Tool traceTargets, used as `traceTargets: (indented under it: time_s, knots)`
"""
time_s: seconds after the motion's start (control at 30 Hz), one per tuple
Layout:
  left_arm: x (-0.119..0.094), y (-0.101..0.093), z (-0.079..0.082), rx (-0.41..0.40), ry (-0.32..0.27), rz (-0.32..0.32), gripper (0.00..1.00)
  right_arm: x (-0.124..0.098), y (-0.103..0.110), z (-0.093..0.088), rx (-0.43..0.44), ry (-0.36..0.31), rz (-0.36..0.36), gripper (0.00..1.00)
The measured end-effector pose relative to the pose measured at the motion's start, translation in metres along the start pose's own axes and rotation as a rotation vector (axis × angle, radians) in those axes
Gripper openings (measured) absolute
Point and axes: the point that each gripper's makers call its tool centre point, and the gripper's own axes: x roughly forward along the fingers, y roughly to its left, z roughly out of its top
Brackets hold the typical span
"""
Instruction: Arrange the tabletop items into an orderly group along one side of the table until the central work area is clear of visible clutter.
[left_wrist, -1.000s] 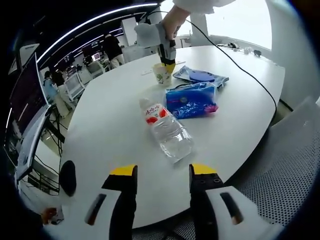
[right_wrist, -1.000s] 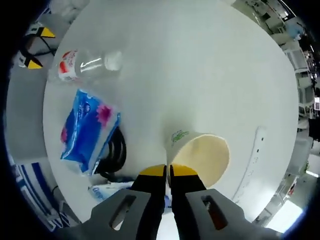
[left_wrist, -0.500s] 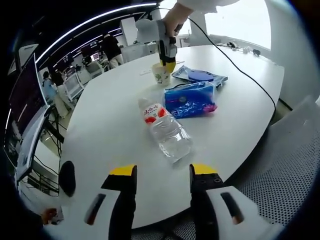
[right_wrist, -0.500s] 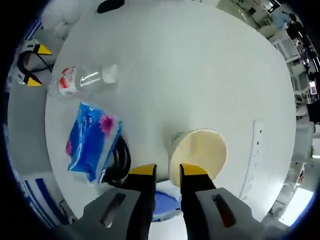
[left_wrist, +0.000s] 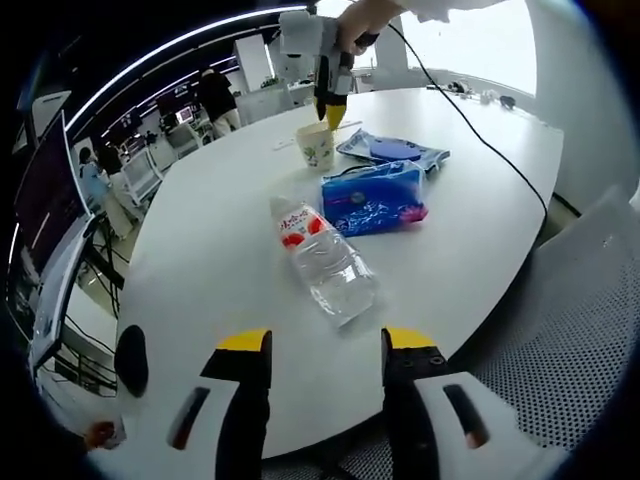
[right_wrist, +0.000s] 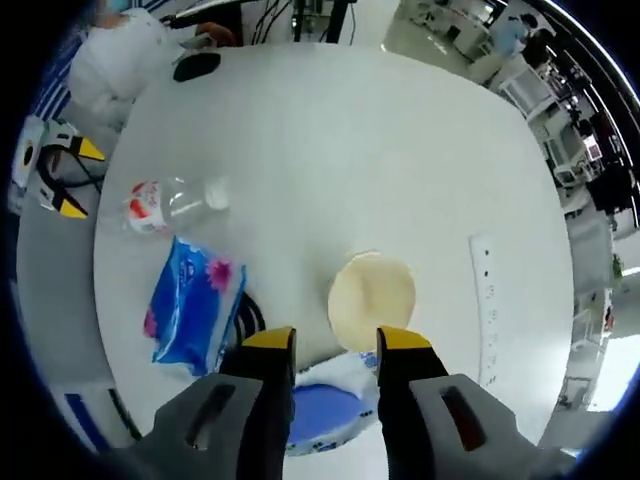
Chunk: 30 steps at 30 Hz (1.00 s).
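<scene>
Cream paper cup (right_wrist: 371, 299) upright, green print, empty

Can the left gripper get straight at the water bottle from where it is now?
Probably yes. The left gripper is open, and the bottle lies on its side just ahead with only bare table between.
</scene>
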Motion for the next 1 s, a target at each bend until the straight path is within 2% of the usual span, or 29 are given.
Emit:
traceTargets:
  time_s: [0.1,0.2,0.3,0.53,0.63,0.7,0.73,0.83,0.93,1.0]
  knots:
    - [0.001,-0.002,0.0,0.007,0.0,-0.008,0.44,-0.013,0.006,0.007,0.061,-0.099,0.003,0.34]
    - [0.002,-0.003,0.0,0.011,-0.002,-0.014,0.44,-0.024,0.011,0.006,0.13,-0.151,0.003,0.37]
    - [0.002,-0.004,0.001,0.015,-0.003,-0.021,0.44,-0.033,0.014,0.001,0.152,-0.176,-0.007,0.39]
    - [0.003,-0.007,0.002,0.026,-0.007,-0.033,0.46,-0.06,0.024,-0.001,0.324,-0.327,-0.035,0.47]
    - [0.003,-0.008,0.003,0.027,-0.013,-0.037,0.48,-0.069,0.032,-0.002,0.398,-0.383,-0.04,0.57]
    - [0.003,-0.008,0.003,0.03,-0.012,-0.04,0.48,-0.075,0.039,-0.004,0.481,-0.433,-0.023,0.63]
    - [0.003,-0.009,0.003,0.031,-0.011,-0.041,0.48,-0.077,0.042,-0.007,0.514,-0.446,-0.027,0.64]
    - [0.003,-0.011,0.004,0.035,-0.014,-0.048,0.48,-0.08,0.048,-0.017,0.507,-0.436,-0.047,0.67]
    - [0.003,-0.013,0.003,0.043,-0.007,-0.057,0.48,-0.085,0.056,-0.026,0.534,-0.428,-0.054,0.75]
    - [0.003,-0.016,0.003,0.052,-0.007,-0.067,0.48,-0.088,0.062,-0.031,0.55,-0.432,-0.05,0.75]
